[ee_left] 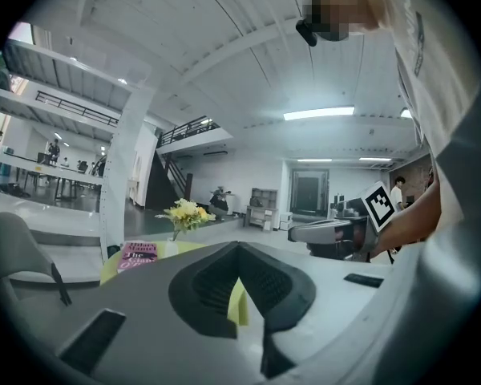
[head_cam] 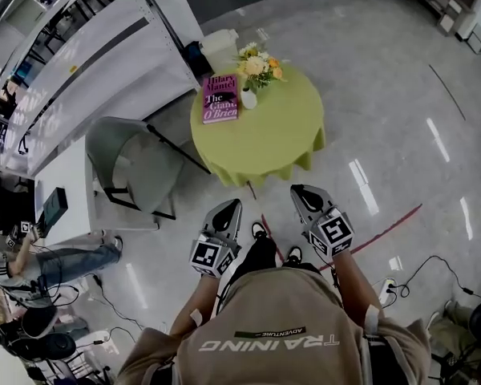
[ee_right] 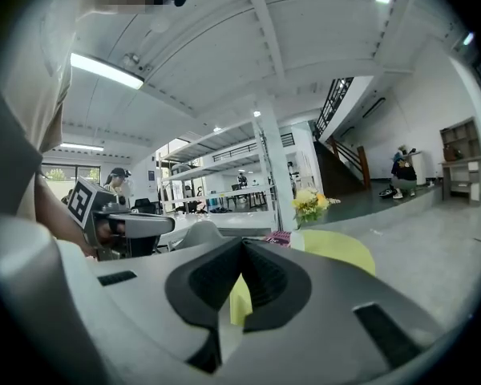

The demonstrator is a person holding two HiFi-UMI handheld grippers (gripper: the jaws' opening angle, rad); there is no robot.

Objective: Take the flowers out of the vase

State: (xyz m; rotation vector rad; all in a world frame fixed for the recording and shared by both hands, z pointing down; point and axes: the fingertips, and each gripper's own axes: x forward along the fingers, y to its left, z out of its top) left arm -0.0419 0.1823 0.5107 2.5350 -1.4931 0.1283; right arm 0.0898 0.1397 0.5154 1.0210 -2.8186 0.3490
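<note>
Well, I hold both grippers out in front of my body, side by side and apart from each other, with my bare forearms reaching forward from the beige shirt. The left gripper (head_cam: 232,205) and the right gripper (head_cam: 297,189) both point toward the round table (head_cam: 264,147), almost level and tipped only a little down. Their tips are short of the near edge of the table and touch nothing. My shoes show on the floor between them.

In the left gripper view the two dark pads meet in a narrow V and nothing is between them, so the left one is clenched and empty. The right gripper view shows the same: pads together, nothing held, only the yellow-green cloth of the table seen past them.

The flowers (head_cam: 257,64) are in the small white vase (head_cam: 248,99), well apart from both grippers. The vase stands upright on the far part of the table, near the far edge. The bunch has yellow, white and orange blooms with green leaves. Its long axis runs up and down: the stems go down into the mouth of the vase and the blooms point up, spreading out a little above the rim.

Just beside the vase, on its left in the head view, a pink book (head_cam: 220,99) lies flat on the cloth. A grey chair (head_cam: 128,163) stands left of the table, near it.
</note>
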